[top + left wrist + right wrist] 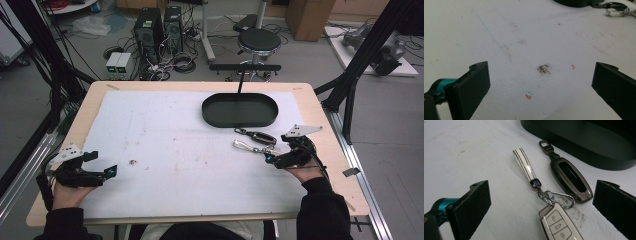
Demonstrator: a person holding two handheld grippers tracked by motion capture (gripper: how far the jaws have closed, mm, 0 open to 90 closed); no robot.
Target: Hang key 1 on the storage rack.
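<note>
- The right gripper point(541, 202) hangs released, jaws wide, over the white-and-silver car key fob with its striped strap point(556, 222), which lies on the white table mat point(165, 150) beside the dark metallic key fob point(571, 178), just before the black oval tray point(240, 110).
- The left gripper point(540, 85) idles released over bare mat.
- Risk: closing off-centre could catch the silver carabiner point(560, 198) or nudge the dark fob, dragging both.

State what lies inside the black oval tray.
The black oval tray looks empty in the high view. Both key fobs, dark and white, lie outside. Its near wall hides some of the floor.
</note>
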